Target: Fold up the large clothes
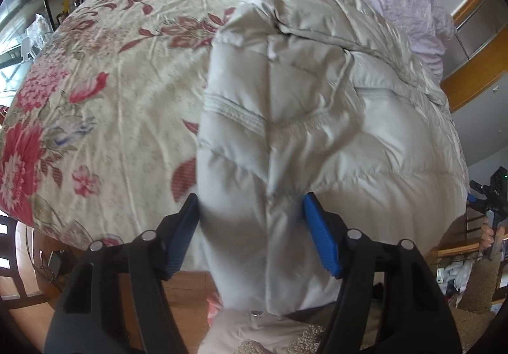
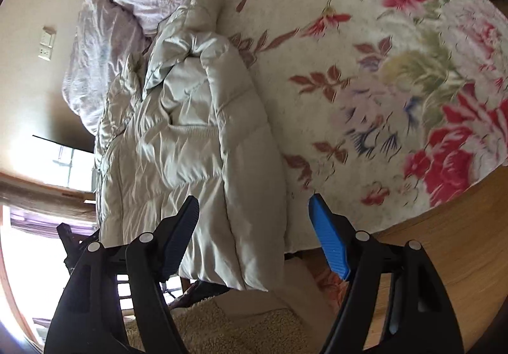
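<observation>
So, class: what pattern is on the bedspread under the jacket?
Red and pink flowers on cream bedspread; clearest in the right wrist view.

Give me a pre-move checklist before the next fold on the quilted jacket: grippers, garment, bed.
1. Left gripper straddles a jacket panel: ok.
2. Left pads pressing fabric: cannot tell.
3. Right gripper open and empty, over the jacket's folded edge: ok.
4. Jacket fully on the floral bedspread: not ok, hem hangs over the bed edge.
5. Jacket lying flat: not ok, bunched near the top.
</observation>
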A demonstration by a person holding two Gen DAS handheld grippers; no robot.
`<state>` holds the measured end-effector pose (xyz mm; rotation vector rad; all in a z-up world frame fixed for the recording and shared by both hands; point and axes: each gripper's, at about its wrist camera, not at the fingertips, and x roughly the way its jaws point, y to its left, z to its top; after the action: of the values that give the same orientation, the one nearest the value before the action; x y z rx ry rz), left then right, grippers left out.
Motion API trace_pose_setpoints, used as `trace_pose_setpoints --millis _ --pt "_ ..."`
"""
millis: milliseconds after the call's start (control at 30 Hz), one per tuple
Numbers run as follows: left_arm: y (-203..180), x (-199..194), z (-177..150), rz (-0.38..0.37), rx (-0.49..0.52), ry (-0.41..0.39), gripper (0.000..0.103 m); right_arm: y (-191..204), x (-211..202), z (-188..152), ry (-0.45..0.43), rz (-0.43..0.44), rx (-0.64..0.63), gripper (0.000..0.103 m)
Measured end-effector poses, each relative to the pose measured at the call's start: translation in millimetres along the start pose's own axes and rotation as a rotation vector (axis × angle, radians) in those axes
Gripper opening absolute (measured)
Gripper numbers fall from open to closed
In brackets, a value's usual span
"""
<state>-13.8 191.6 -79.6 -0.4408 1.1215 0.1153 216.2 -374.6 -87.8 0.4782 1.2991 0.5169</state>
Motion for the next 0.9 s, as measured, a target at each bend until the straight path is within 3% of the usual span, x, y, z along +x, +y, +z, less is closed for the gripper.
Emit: trace_pose_setpoints --millis 333,500,633,767,900 --pt "7.1 0.9 -8.3 -0.002 -0.035 0.004 0.066 5.6 21.8 -14.2 0.094 0.107 -0.034 0.064" --pt "17.3 -4.1 -16.0 -0.036 -0.071 -0.006 0.065 13.1 26.3 -20.3 0.102 0.131 -0.060 0.063" --pt "11.0 -4.8 -24.9 -0.056 -0.062 -0.011 0.061 11.9 28.3 -22.5 0.099 0.164 -0.040 0.056" --pt "6.5 -4.1 -28.6 -0.096 -0.092 -0.007 0.039 10.0 28.7 -26.3 0.099 0.173 -0.033 0.037" --pt "-1.5 -9.7 -24.6 -0.083 -0.087 -0.029 0.017 11.7 24.5 -23.6 0.070 0.165 -0.018 0.019"
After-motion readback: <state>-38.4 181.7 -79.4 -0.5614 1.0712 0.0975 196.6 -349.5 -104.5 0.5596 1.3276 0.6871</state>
